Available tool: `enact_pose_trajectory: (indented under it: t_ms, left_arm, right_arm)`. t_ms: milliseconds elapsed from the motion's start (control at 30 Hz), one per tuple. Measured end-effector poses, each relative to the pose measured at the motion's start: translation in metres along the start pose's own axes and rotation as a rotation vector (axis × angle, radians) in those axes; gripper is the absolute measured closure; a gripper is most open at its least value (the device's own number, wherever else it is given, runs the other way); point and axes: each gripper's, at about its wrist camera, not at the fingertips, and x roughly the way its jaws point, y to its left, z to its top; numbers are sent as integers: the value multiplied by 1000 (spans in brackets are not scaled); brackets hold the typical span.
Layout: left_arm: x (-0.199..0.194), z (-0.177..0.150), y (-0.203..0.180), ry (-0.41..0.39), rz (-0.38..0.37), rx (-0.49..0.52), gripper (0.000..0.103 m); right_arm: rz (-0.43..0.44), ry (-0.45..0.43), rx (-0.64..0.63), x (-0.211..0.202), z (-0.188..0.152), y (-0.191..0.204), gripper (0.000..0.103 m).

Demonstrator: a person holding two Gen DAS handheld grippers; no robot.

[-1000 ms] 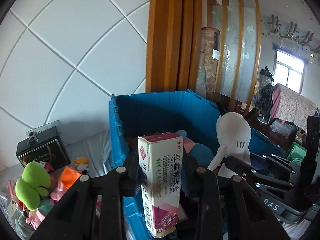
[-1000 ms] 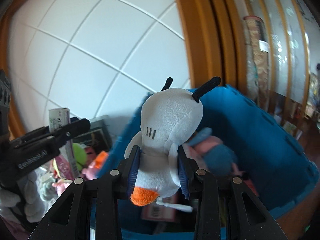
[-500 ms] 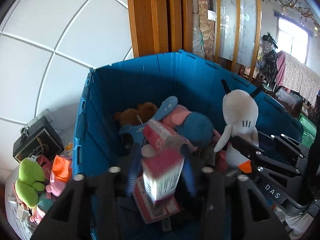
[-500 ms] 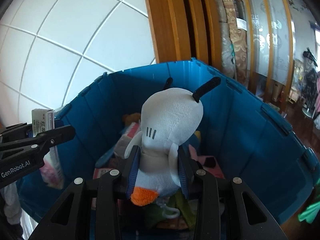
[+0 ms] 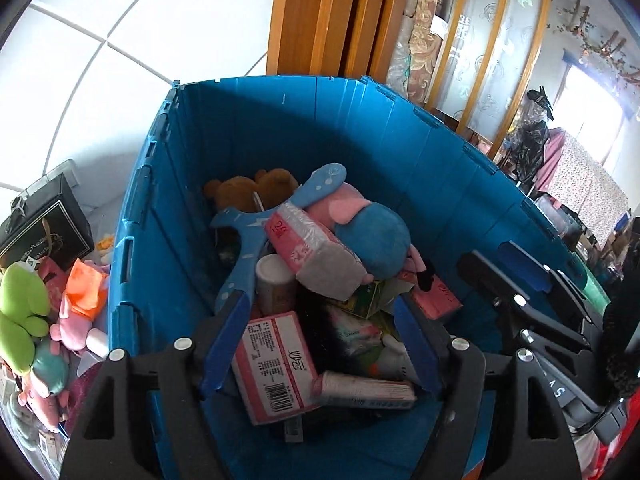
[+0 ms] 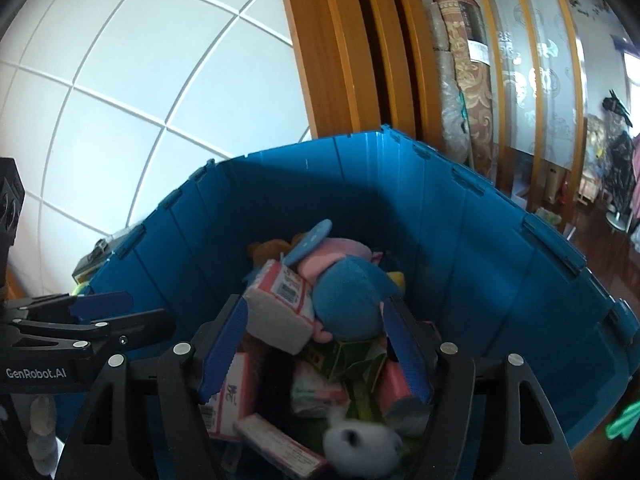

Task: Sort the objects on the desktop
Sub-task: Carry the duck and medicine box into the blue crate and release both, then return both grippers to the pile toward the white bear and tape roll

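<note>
Blue bin (image 5: 280, 128) holds boxes and plush toys beneath both grippers' spread, empty fingers (image 5: 224, 344); several toys (image 5: 24, 312) remain on the tabletop outside.

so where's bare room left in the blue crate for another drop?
Bare blue plastic crate floor shows only along the far wall, behind the brown plush bear. The middle and near side are piled: pink cardboard box, blue round plush, wrapped tissue pack.
</note>
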Motion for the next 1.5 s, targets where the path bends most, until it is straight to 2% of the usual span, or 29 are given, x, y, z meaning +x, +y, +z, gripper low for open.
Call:
enact_pose_trajectory:
  t_ms: [100, 200, 300, 333, 367, 467, 600, 833, 1033, 1267, 1400, 1500]
  left_arm:
    - [-1, 1, 1, -6, 2, -5, 29]
    - [-8, 0, 2, -40, 43, -17, 29]
    - [-24, -6, 0, -92, 110, 4, 29]
    - [-31, -8, 1, -108, 128, 7, 29]
    - [-38, -9, 3, -122, 143, 4, 29]
    - [-65, -15, 16, -172, 209, -27, 29]
    - [-98, -33, 47, -216, 315, -83, 25]
    - [-154, -89, 133, -243, 444, -270, 25]
    - [-188, -155, 213, -223, 531, -419, 25]
    - [-202, -241, 292, -140, 665, -504, 25]
    - [-192, -282, 326, -84, 688, -533, 25]
    - [-172, -306, 342, -30, 683, -535, 25]
  right_arm:
    - [-6, -46, 11, -3, 2, 0, 32]
    - [-9, -47, 27, -3, 3, -1, 29]
    - [0, -60, 38, -6, 4, -2, 13]
    - [0, -69, 37, -9, 4, -1, 3]
    - [-10, -77, 33, -11, 3, 0, 0]
    - [-18, -57, -10, -6, 1, 10, 0]
    - [36, -9, -64, 1, -7, 37, 0]
    - [150, -41, -138, -15, -17, 105, 0]
    - [239, -61, -215, -34, -29, 175, 0]
    - [352, -45, -322, -47, -59, 263, 0]
    - [412, 24, -369, -36, -89, 309, 0]
    - [430, 107, -387, -15, -118, 332, 0]
